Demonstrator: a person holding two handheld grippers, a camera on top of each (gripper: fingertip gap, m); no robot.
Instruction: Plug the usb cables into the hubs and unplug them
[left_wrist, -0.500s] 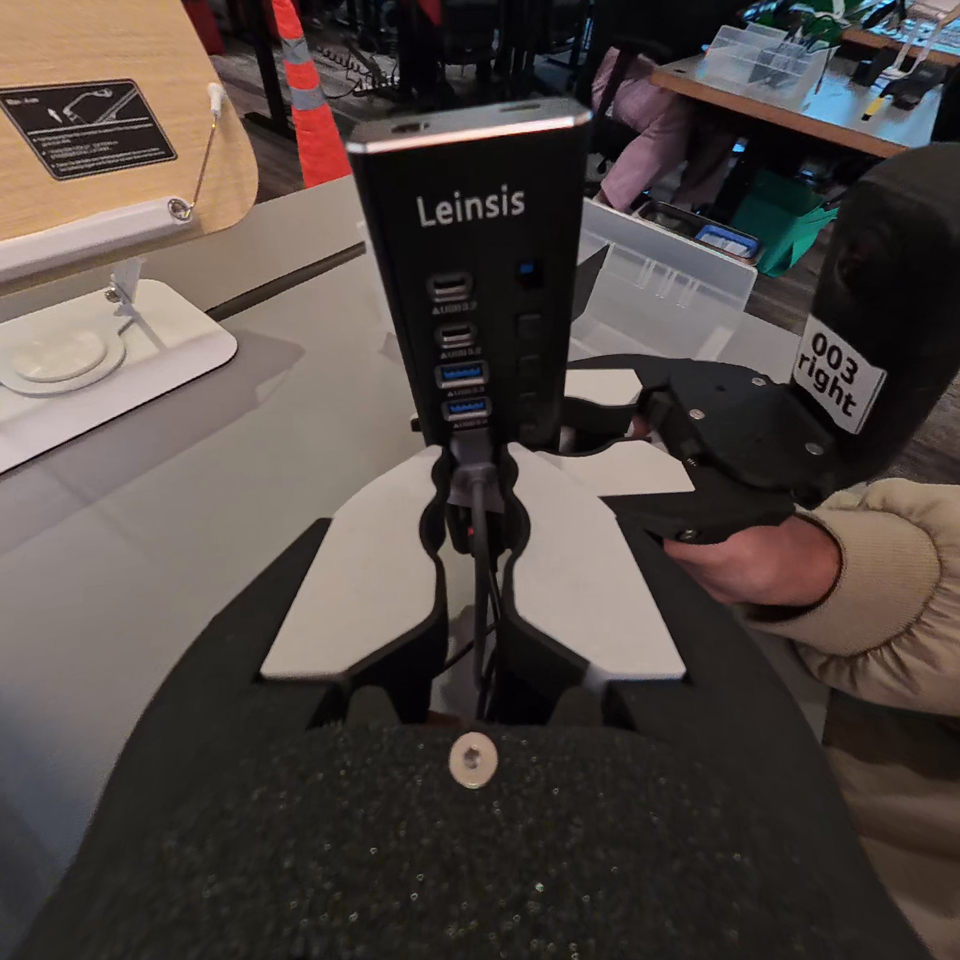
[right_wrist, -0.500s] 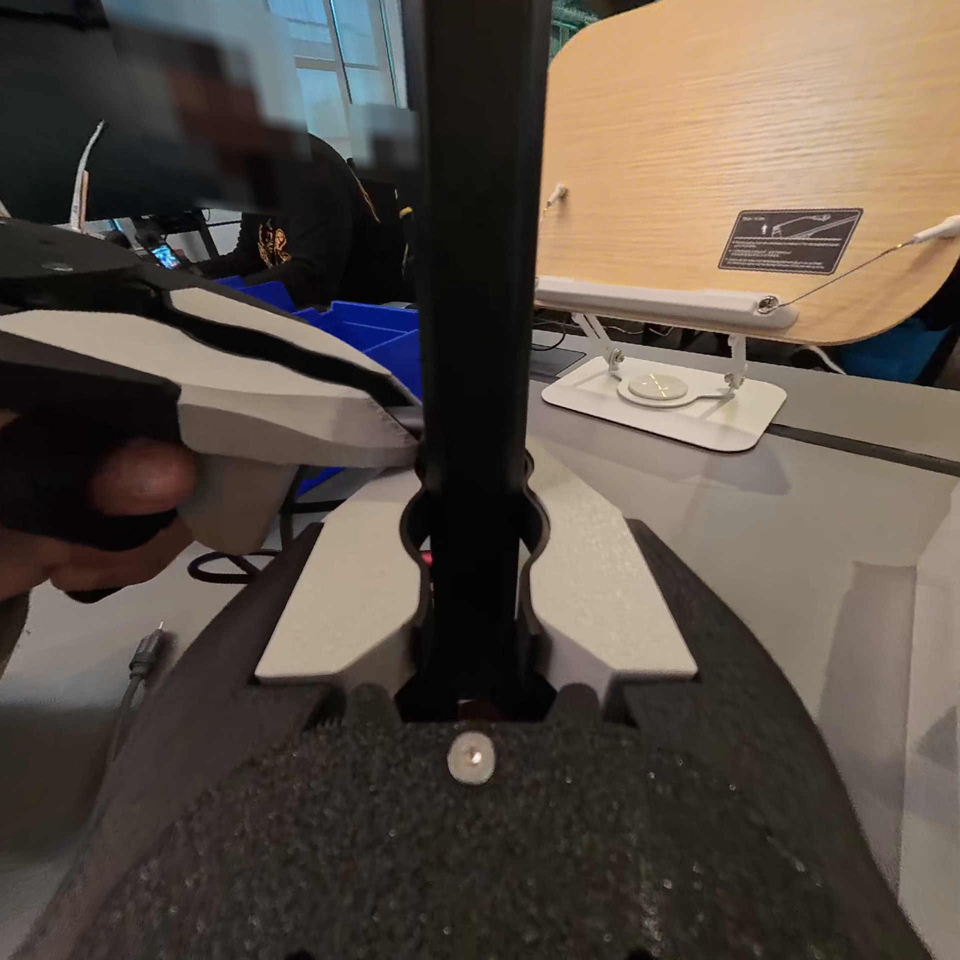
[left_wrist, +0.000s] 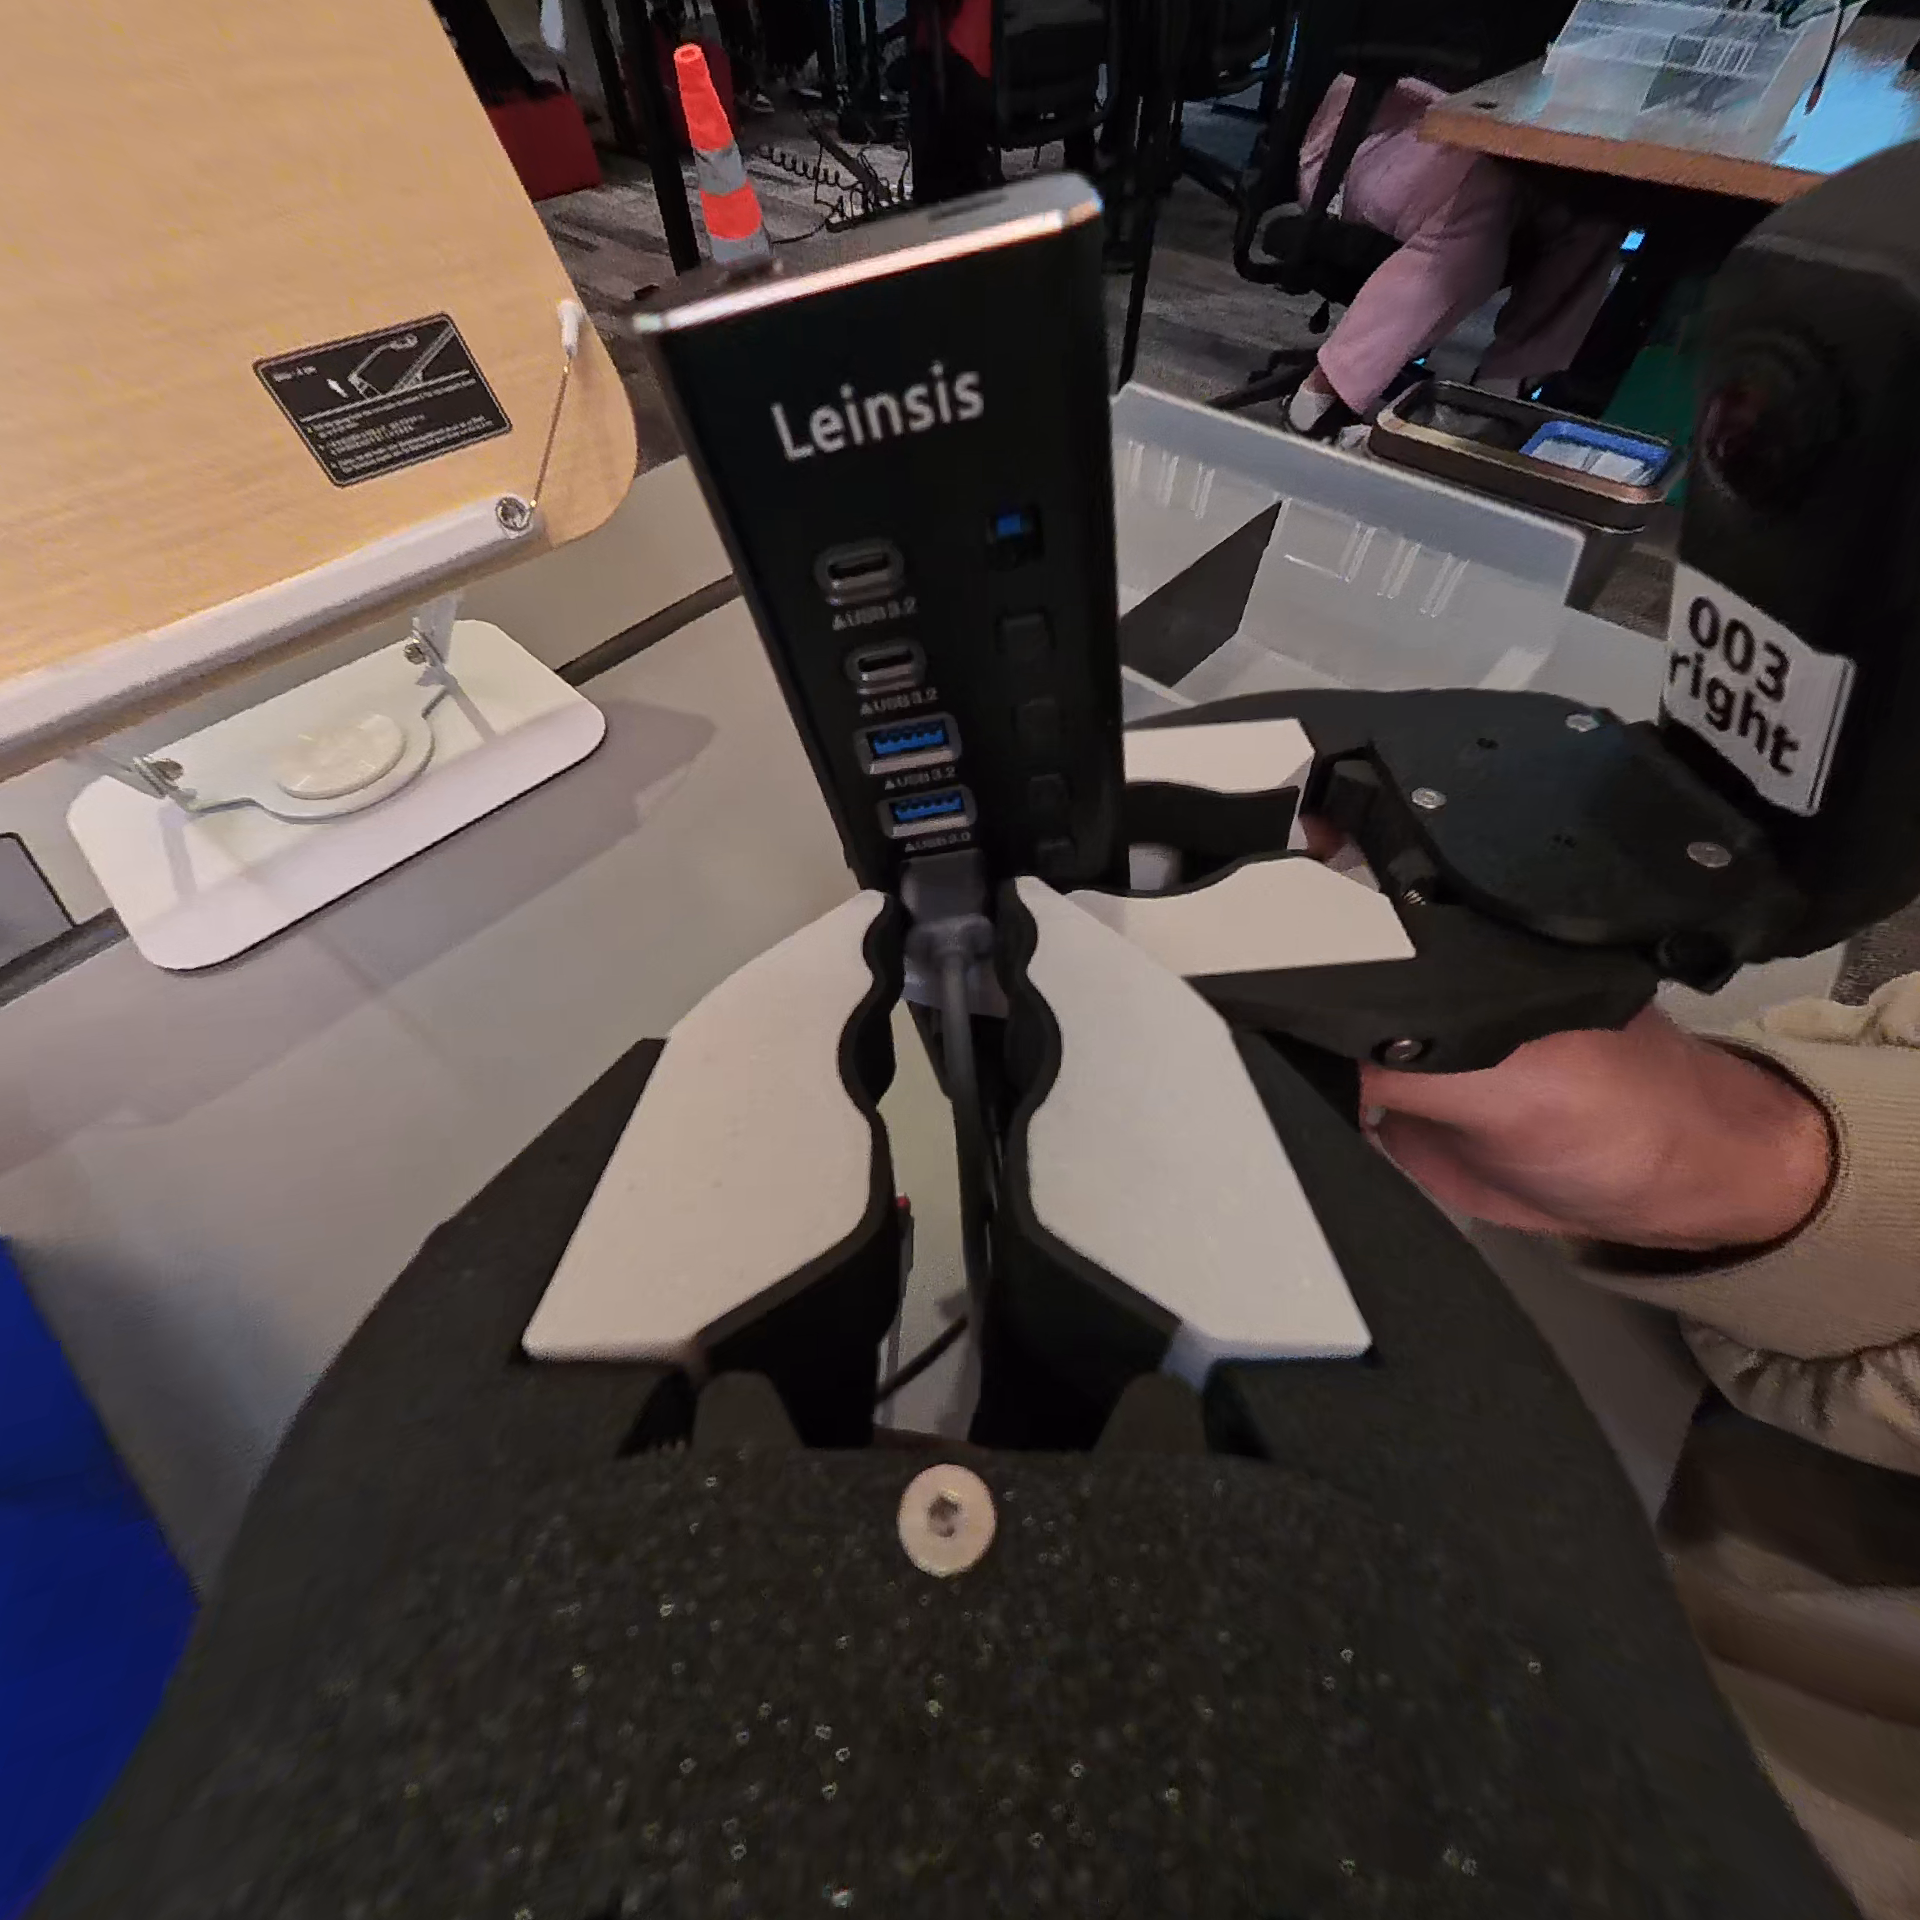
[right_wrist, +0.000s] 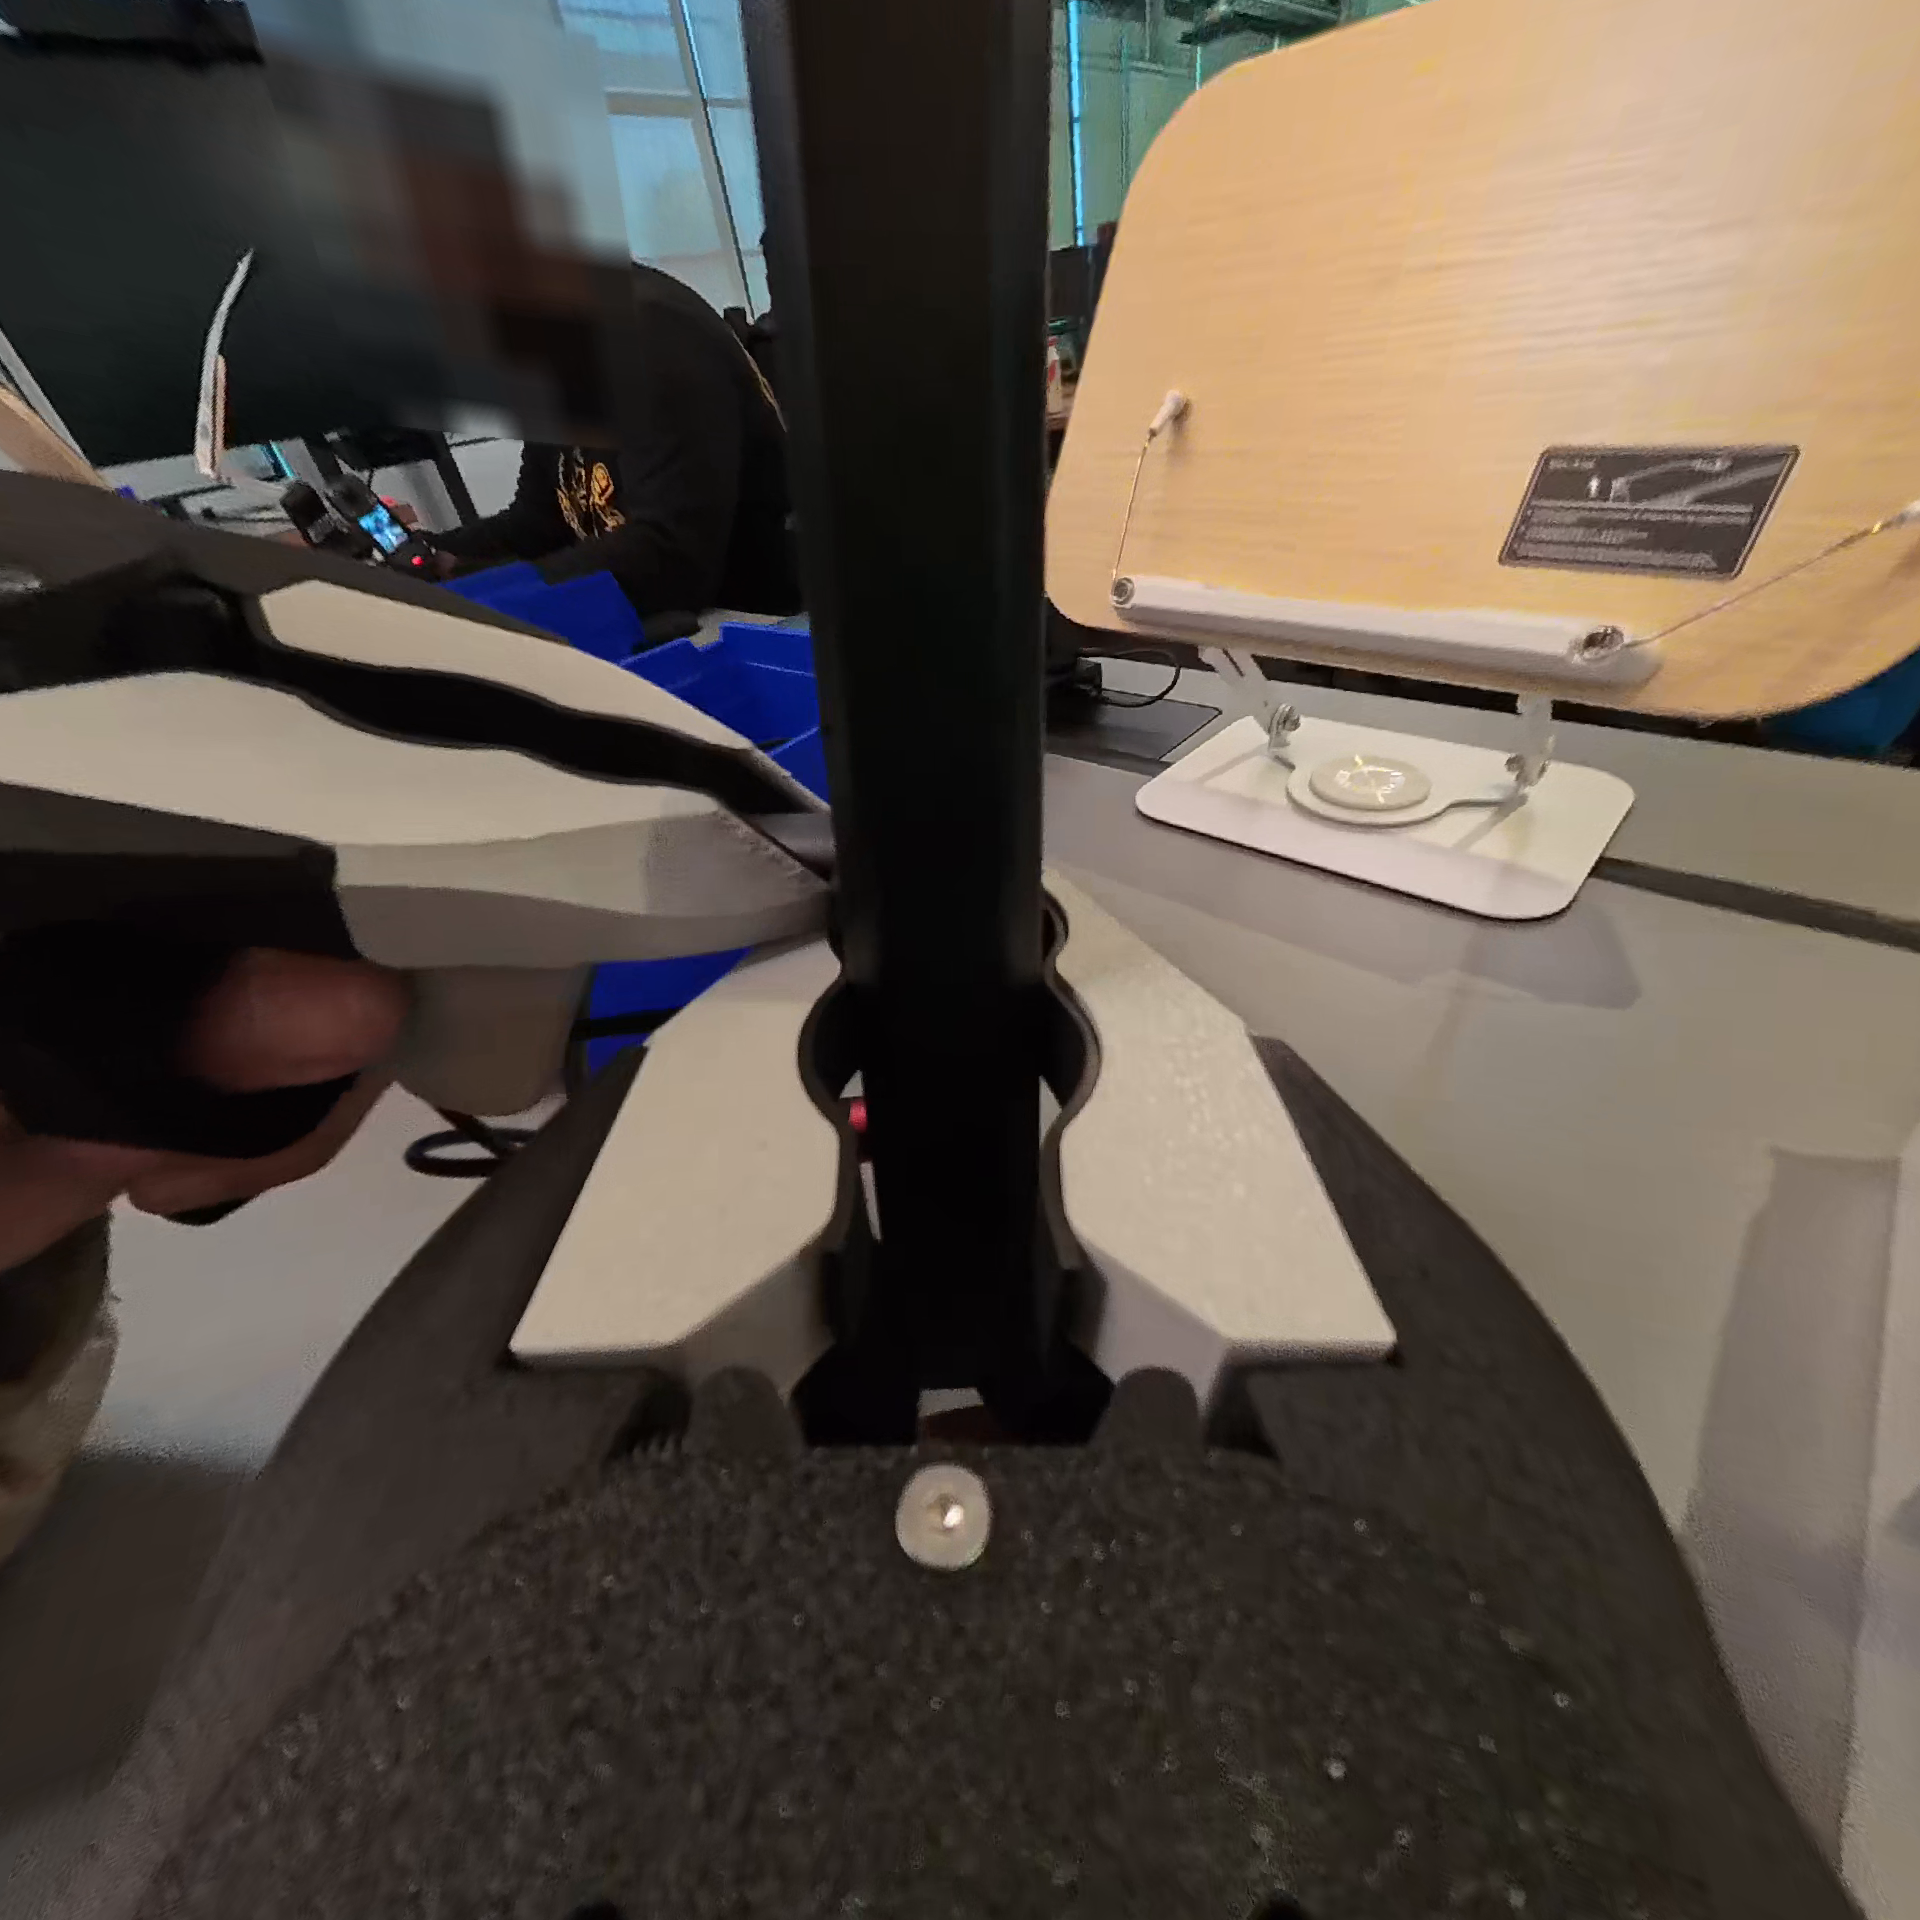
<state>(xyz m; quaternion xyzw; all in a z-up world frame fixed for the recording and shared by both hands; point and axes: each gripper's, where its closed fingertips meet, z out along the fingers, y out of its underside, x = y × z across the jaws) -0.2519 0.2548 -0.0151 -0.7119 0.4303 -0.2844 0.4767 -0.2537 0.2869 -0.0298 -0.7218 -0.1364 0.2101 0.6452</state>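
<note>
Now, at far left in our left wrist view, we see a wooden book stand (left_wrist: 260, 343) on the grey table (left_wrist: 312, 1060). At centre our left gripper (left_wrist: 951, 935) pinches the grey usb plug (left_wrist: 943, 914), which sits in the lowest port of the black hub (left_wrist: 914, 582); its cable (left_wrist: 961, 1091) runs back between our fingers. The hub stands upright, leaning slightly left, just beyond our fingertips. To the right, our right gripper (left_wrist: 1195, 862) comes in from the side and clamps the hub's lower end. In the right wrist view, that gripper (right_wrist: 940, 997) grips the hub (right_wrist: 925, 520) narrowly, with the left gripper (right_wrist: 790, 842) touching the hub from the left.
</note>
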